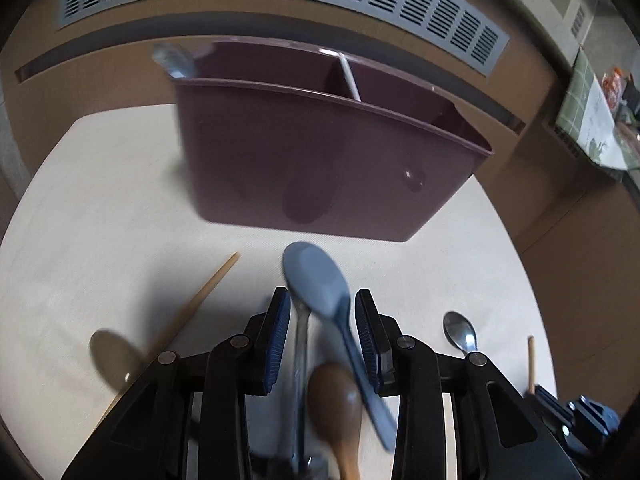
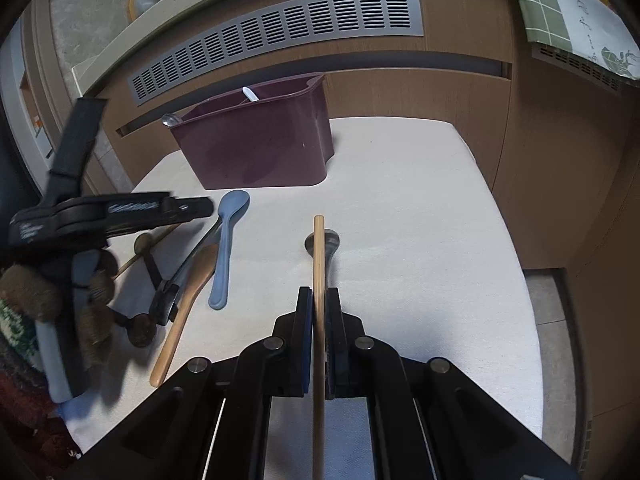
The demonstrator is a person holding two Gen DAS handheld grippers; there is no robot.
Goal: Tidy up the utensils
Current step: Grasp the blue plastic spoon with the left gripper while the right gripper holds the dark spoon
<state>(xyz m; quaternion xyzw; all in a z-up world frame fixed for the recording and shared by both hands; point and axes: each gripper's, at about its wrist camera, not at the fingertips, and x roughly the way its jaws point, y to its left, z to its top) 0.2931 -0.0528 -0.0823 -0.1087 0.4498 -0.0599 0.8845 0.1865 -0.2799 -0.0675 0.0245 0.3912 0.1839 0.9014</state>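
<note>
My right hand-held gripper (image 2: 319, 322) is clamped tight on a wooden chopstick (image 2: 319, 264), which runs straight between the blue pads and sticks out ahead of them, its tip crossing over the bowl of a metal spoon (image 2: 330, 242) that lies on the white surface (image 2: 420, 216) near the middle. My left hand-held gripper (image 1: 322, 312) stands with its jaws spread and grips nothing; between and below its pads I see a grey-blue plastic spoon (image 1: 320, 276), a metal utensil handle (image 1: 299, 344) beside it and a brown wooden spoon (image 1: 335, 396), all resting on the surface rather than pinched, and the picture is blurred there. The maroon utensil caddy (image 2: 256, 148) sits towards the far edge of the surface, by its far left corner as the right wrist camera sees it, with a metal spoon handle (image 2: 170, 120) poking out of its left end and a white utensil (image 2: 251, 94) rising from the back compartment. From the left wrist camera a second chopstick (image 1: 200, 300) lies slantwise to the left of the jaws, with a dark round utensil (image 1: 114, 354) at the near left. At the left edge a gloved hand (image 2: 86, 304) holds the left tool.
</note>
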